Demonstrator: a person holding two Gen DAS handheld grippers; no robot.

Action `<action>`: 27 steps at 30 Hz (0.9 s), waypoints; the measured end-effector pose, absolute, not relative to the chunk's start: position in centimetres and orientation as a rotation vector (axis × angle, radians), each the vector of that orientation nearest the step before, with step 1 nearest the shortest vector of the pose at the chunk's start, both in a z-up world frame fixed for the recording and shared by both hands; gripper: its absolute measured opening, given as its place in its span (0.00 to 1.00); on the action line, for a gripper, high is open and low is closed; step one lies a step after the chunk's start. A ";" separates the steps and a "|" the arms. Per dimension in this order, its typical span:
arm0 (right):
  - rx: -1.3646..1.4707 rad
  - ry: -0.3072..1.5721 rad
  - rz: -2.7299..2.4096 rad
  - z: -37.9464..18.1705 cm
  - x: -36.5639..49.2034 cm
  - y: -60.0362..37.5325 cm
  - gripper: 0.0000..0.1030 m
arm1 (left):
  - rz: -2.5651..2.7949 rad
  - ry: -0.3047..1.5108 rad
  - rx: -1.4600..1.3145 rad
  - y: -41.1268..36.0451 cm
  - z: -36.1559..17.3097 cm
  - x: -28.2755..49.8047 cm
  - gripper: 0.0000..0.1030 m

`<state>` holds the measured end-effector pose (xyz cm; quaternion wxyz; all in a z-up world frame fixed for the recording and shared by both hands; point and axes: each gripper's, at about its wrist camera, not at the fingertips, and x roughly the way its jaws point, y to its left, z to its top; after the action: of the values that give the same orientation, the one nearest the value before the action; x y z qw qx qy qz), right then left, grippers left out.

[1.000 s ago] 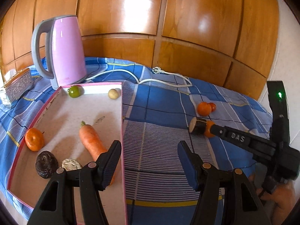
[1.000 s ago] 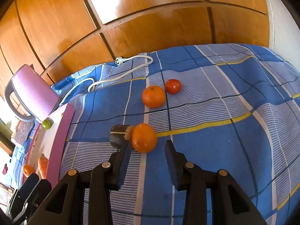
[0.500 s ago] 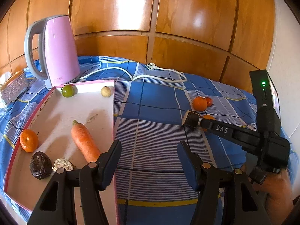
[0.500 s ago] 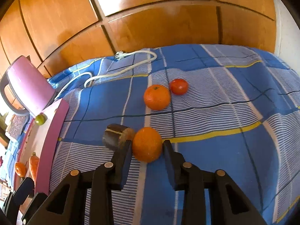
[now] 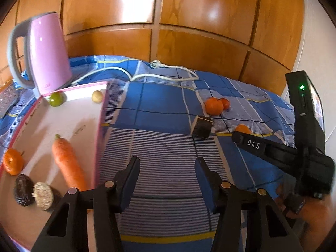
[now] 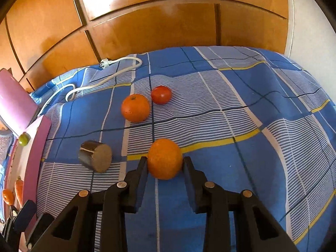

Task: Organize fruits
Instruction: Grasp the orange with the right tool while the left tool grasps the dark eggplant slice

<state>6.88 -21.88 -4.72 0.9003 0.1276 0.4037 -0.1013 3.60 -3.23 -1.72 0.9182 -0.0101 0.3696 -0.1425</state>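
Observation:
My right gripper (image 6: 164,164) is shut on an orange (image 6: 164,158) that rests on the blue checked cloth; both pads touch its sides. A second orange (image 6: 135,107) and a red tomato (image 6: 161,94) lie further back. A dark cut cylinder piece (image 6: 95,156) lies to the left. My left gripper (image 5: 167,168) is open and empty above the cloth, beside the pink-rimmed tray (image 5: 98,138). The tray holds a carrot (image 5: 67,163), a small orange (image 5: 13,162), a green fruit (image 5: 55,98), a pale round fruit (image 5: 97,96) and two dark pieces (image 5: 23,189).
A pink kettle (image 5: 45,54) stands behind the tray, with its white cord (image 5: 163,74) across the cloth. A wooden panel wall (image 5: 189,21) closes the back. The right gripper body (image 5: 294,153) shows in the left wrist view.
The right gripper moved forward around the nearest orange and closed on it. The left gripper drifted slightly; it stays open.

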 end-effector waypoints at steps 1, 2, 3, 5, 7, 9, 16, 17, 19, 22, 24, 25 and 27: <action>0.265 0.833 -0.215 -4.7 6.8 -22.0 0.33 | -0.302 0.767 -0.022 -3.5 -1.9 3.9 0.52; 0.270 0.830 -0.221 -4.7 6.8 -22.2 0.33 | -0.311 0.772 -0.025 -3.8 -1.9 4.2 0.52; 0.280 0.826 -0.226 -4.7 6.8 -22.4 0.33 | -0.320 0.776 -0.027 -4.0 -2.0 4.5 0.52; 0.306 0.818 -0.237 -4.7 6.7 -22.9 0.33 | -0.331 0.777 -0.020 -4.5 -2.1 5.0 0.52; 0.323 0.814 -0.247 -4.7 6.6 -23.3 0.33 | -0.345 0.778 -0.013 -5.2 -2.1 5.6 0.52; 0.333 0.813 -0.249 -4.7 6.6 -23.5 0.33 | -0.354 0.777 -0.008 -5.9 -2.2 6.1 0.52; 0.351 0.812 -0.268 -4.7 6.6 -24.0 0.33 | -0.402 0.806 -0.005 -7.9 -2.5 8.2 0.52; 0.357 0.811 -0.272 -4.7 6.5 -24.1 0.33 | -0.407 0.807 -0.003 -8.1 -2.5 8.3 0.52; 0.362 0.812 -0.275 -4.7 6.6 -24.3 0.33 | -0.412 0.811 0.004 -8.6 -2.5 8.7 0.52; 0.378 0.811 -0.279 -4.7 6.6 -24.5 0.33 | -0.420 0.839 0.007 -9.2 -2.9 9.5 0.51; 0.384 0.810 -0.278 -4.8 6.7 -24.6 0.33 | -0.423 0.859 0.003 -9.4 -3.2 9.9 0.50; 0.386 0.809 -0.279 -4.8 6.6 -24.6 0.33 | -0.425 0.873 -0.002 -9.6 -3.4 10.2 0.47; 0.382 0.809 -0.281 -4.8 6.7 -24.6 0.33 | -0.422 0.884 -0.007 -9.8 -3.6 10.5 0.44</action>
<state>6.72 -24.58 -4.80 0.8921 0.1839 0.3897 -0.1356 10.54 -9.75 -3.61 0.8824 -0.0032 0.4246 -0.2027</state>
